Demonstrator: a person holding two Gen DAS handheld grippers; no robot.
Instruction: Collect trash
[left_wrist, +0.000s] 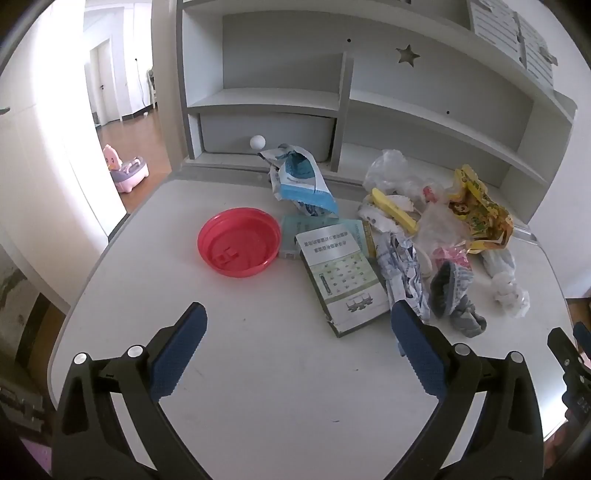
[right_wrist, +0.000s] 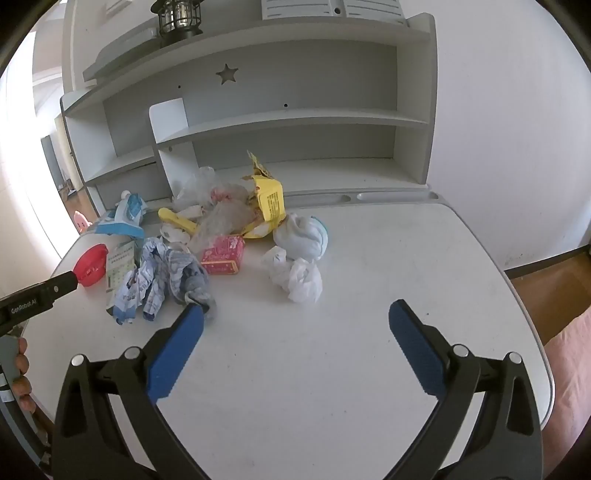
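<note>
Showing only in the left view: red lid (left_wrist: 238, 242) and pink toy (left_wrist: 125, 170) on the wood floor. Both grippers (left_wrist: 297, 325) (right_wrist: 295, 321) wide open, holding nothing. Trash pile (right_wrist: 221, 236) on white desk (right_wrist: 369, 332), below grey shelves (right_wrist: 277, 122).

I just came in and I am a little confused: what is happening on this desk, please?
A person holds a two-finger gripper in each hand over a white desk to collect trash. The left gripper and right gripper are both open and empty. A pile of crumpled wrappers and plastic bags, a red round plastic lid and a flattened printed carton lie untouched.
</note>
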